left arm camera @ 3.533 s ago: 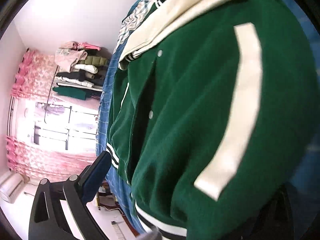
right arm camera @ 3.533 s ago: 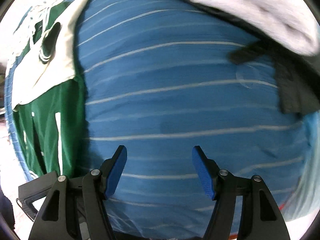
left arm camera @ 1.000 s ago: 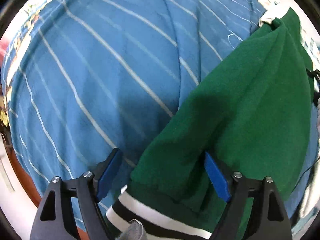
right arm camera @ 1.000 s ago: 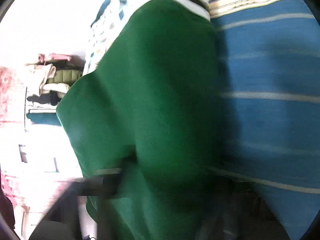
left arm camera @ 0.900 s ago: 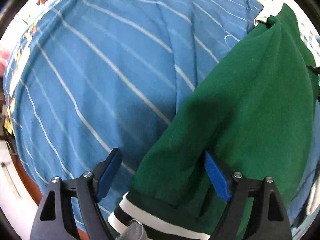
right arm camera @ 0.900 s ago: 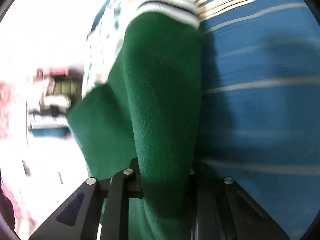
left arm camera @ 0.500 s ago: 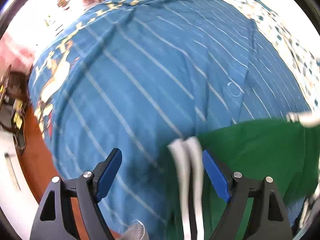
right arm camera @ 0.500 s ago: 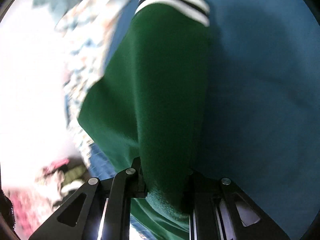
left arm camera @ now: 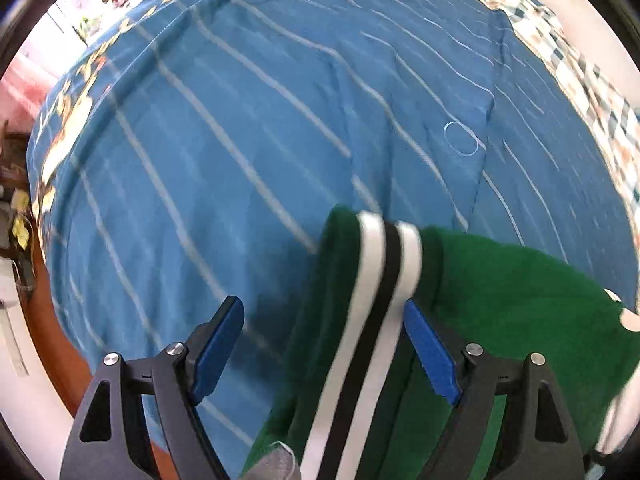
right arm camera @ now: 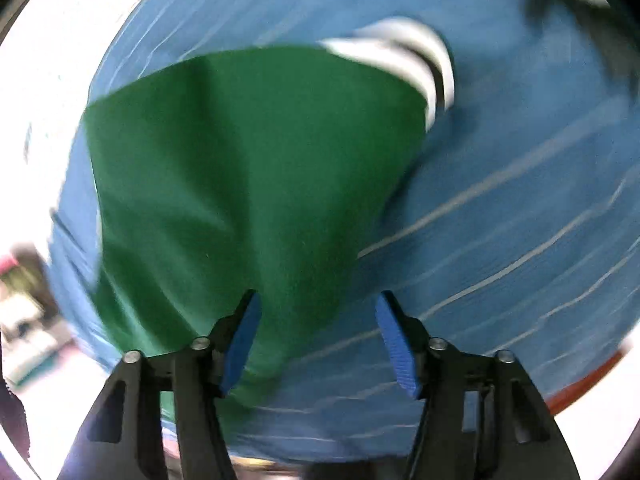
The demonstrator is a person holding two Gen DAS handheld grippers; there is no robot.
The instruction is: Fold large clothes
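A green jacket point(left arm camera: 516, 304) with a white-and-black striped cuff point(left arm camera: 380, 280) lies on the blue striped bedsheet point(left arm camera: 240, 128). My left gripper point(left arm camera: 324, 344) is open, and the striped cuff lies between its blue pads without being clamped. In the right wrist view the green jacket point(right arm camera: 248, 168) spreads out ahead, its striped cuff point(right arm camera: 416, 60) at the far end. My right gripper point(right arm camera: 318, 336) is open, just above the near edge of the green cloth.
A patterned cover point(left arm camera: 580, 64) borders the far right of the bed. The wooden bed edge point(left arm camera: 76, 364) and floor show at the lower left. The right wrist view is motion-blurred.
My right gripper has opened and let go of the green jacket, which now lies spread on the bed. The striped cuff has moved further in between my open left fingers.
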